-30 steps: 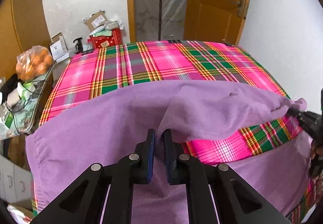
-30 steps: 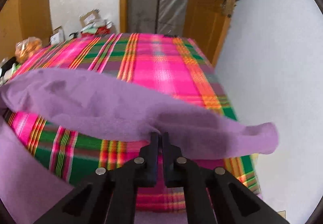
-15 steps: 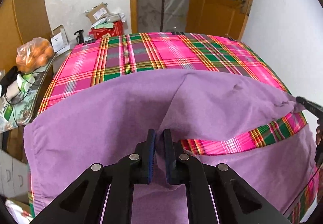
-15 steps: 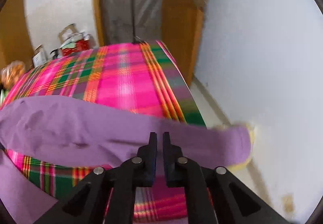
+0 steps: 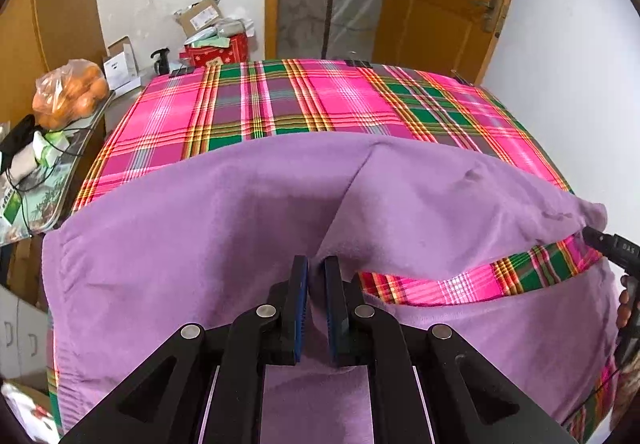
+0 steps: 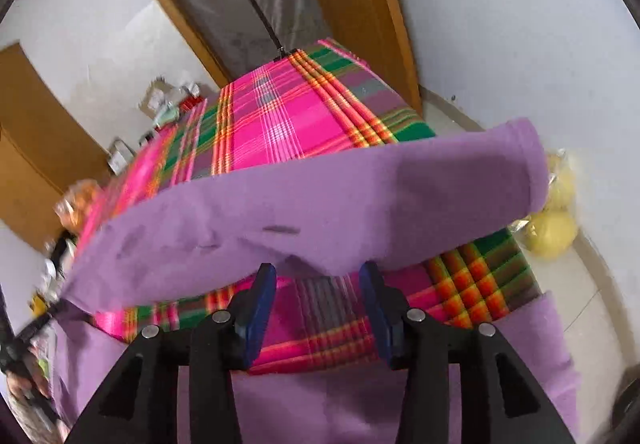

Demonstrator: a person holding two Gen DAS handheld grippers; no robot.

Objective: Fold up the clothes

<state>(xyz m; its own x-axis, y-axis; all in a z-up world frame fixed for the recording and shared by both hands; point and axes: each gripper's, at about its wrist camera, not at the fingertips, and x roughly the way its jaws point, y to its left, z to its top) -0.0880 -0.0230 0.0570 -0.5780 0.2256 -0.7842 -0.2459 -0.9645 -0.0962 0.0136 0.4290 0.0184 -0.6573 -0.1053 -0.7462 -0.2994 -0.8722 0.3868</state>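
1. Left edge of the worktop: a purple garment (image 5: 224,228) lies across the near half of the worktop (image 5: 328,103), which is covered in a pink-and-green plaid cloth. Its lower part hangs over the near edge.

2. Left gripper (image 5: 316,284): clenched on a pinch of the purple garment near the middle of the folded-over edge. The fabric rises in a ridge straight out of the narrow gap between the jaws. Grip and pose match the earlier frames.

3. Middle: the folded flap covers the near half of the worktop; a strip of plaid shows between the flap's lower edge and the hanging part.

4. Right gripper (image 6: 318,298): it was clamped on the flap's right end a second ago; the jaws have just been opening. They now stand apart, released, with plaid visible between them. The flap's edge drapes just ahead of the fingertips, with no pad pressing on it.

5. The right wrist view is now strongly tilted compared with a second ago, so the wrist has rolled.

6. Judgement: the right end of the fold looks laid down near the worktop's right edge. The left end is probably next to be set down and let go. With one side free, the flap could slip or skew.
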